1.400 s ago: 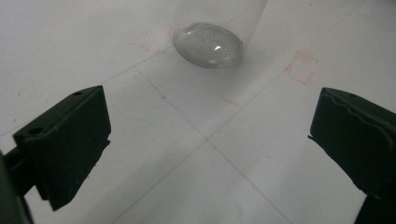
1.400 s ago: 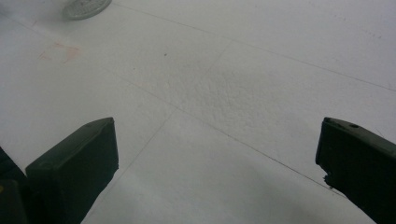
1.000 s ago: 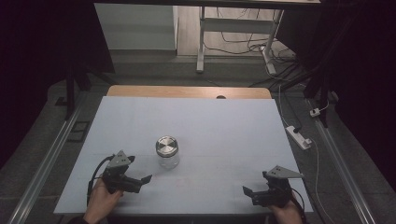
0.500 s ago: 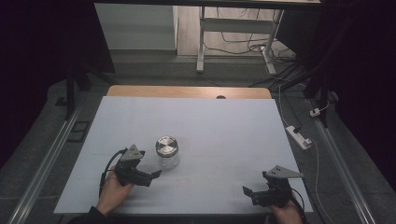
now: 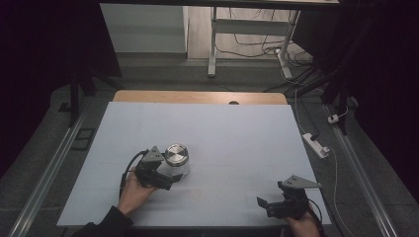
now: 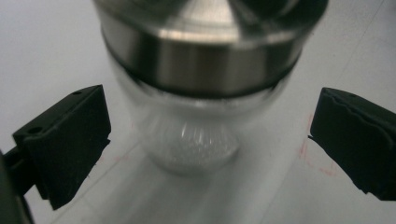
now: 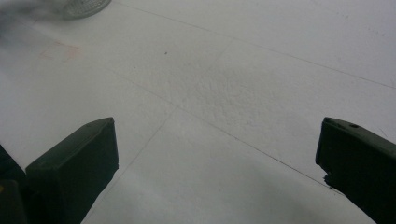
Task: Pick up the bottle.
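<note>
A clear glass jar with a round metal lid stands upright on the white tabletop, left of centre. My left gripper is open at the jar's near left side. In the left gripper view the jar sits between the two spread jaws of that gripper, and neither jaw touches the glass. My right gripper rests open near the front right edge, far from the jar. The right gripper view has its gripper with bare table between the jaws and the jar's base at the top left.
A wooden strip borders the table's far edge. A white power strip and cables lie on the floor to the right. Metal rails run along both sides, and a desk frame stands beyond.
My left gripper has moved right and forward from the front left of the table until its open jaws flank the jar. The right gripper and the jar have stayed put.
</note>
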Available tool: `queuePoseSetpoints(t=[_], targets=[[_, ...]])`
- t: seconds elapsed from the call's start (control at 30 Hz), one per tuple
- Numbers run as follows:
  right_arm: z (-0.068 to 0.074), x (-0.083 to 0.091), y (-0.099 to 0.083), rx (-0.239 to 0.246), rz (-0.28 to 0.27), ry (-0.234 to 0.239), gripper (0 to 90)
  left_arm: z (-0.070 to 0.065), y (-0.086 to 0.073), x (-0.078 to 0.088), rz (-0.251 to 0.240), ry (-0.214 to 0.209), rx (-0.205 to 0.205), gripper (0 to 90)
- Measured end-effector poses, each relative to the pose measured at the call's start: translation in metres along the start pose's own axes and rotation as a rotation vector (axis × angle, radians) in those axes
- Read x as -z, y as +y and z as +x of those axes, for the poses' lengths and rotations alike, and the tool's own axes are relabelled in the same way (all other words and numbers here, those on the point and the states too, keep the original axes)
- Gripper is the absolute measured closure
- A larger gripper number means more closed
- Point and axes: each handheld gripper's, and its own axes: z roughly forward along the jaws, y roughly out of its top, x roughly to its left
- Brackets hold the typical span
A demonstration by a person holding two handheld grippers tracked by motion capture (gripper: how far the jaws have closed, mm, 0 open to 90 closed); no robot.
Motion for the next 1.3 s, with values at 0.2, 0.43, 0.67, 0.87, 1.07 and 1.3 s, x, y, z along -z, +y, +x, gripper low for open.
queuePoseSetpoints(t=[0.2, 0.43, 0.67, 0.87, 1.07, 1.3], targets=[[0.0, 0.0, 0.0, -0.001, -0.001, 0.001, 0.0, 0.002, 0.009, -0.012, 0.0, -0.004, -0.007, 0.0], [0.0, 0.0, 0.0, 0.001, -0.003, 0.002, 0.0, 0.004, 0.014, -0.021, 0.006, -0.001, -0.025, 0.0], [0.0, 0.0, 0.0, 0.0, -0.004, 0.002, 0.0, 0.006, 0.013, -0.017, 0.003, 0.024, -0.026, 7.4], [0.0, 0.0, 0.0, 0.002, -0.003, 0.0, 0.0, 0.005, 0.012, -0.016, 0.01, 0.028, -0.047, 14.1], [0.0, 0.0, 0.0, 0.003, -0.002, 0.0, 0.0, 0.003, 0.013, -0.016, 0.011, 0.039, -0.043, 14.6], [0.0, 0.001, 0.0, 0.004, -0.005, 0.002, 0.0, 0.001, 0.015, -0.016, 0.027, 0.055, -0.031, 14.8]])
